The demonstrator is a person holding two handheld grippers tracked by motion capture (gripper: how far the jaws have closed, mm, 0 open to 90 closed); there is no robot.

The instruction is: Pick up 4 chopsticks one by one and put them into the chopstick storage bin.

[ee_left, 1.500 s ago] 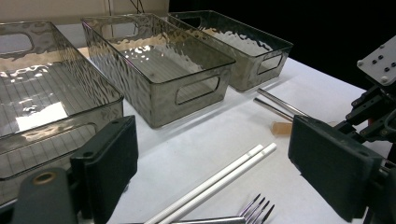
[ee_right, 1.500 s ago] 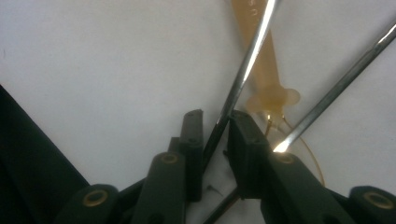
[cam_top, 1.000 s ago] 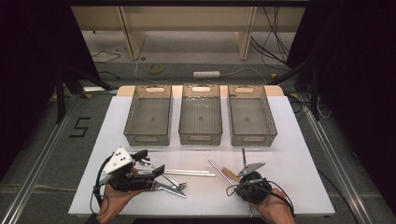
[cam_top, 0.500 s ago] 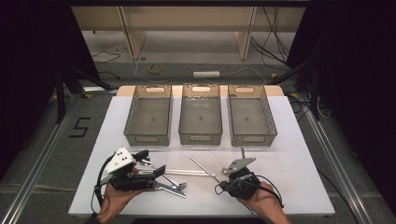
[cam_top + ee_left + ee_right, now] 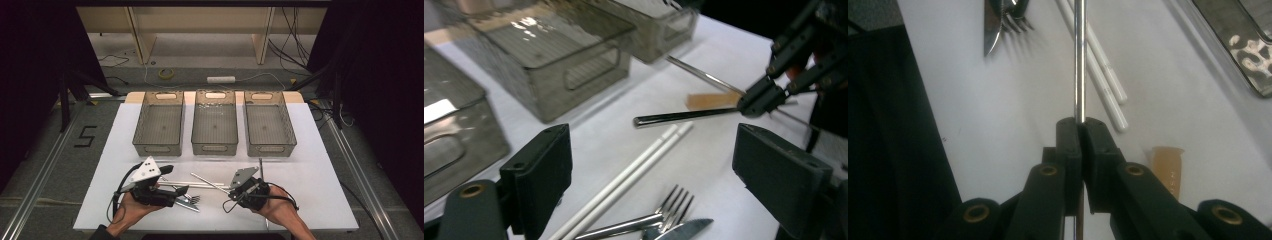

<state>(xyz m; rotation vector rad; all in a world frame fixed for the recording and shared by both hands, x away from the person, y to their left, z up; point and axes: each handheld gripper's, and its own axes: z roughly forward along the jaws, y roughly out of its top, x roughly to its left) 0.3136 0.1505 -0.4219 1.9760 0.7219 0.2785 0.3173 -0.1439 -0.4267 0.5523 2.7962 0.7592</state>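
Metal rod (image 5: 1079, 55), thin and shiny, clamped between the pads of the right gripper (image 5: 1080, 131), jaws pinched nearly together on it; in the left gripper view the same rod (image 5: 684, 116) juts level from that gripper (image 5: 758, 98), clear of the white table (image 5: 320, 175). From above, rod (image 5: 210, 183) slanting away from the right gripper (image 5: 235, 192) toward the left one, in front of the three trays. Just beside the rod, two white sticks (image 5: 634, 167) lying together flat on the table; beyond them, nearer the left gripper, a fork (image 5: 659, 212) and a knife tip (image 5: 684, 230). Second metal rod (image 5: 704, 76) lying on the table past the held one, near the tray fronts. Small tan piece (image 5: 1167, 167) on the table close by the held rod, kind unclear. Left gripper (image 5: 177, 192) with jaws spread wide, nothing between them, hovering over the sticks and cutlery. Behind all of it, left tray (image 5: 159, 145), middle tray (image 5: 215, 146), right tray (image 5: 270, 145), all apparently bare inside. Step judged: sorting of utensils into trays, rod picked up and in transit. Next move likely calls for carrying the rod over a tray rim, lining its length with the tray's long side, lowering, then releasing; which tray is meant cannot be told. Risk: the smooth rod pivoting in the narrow grip.
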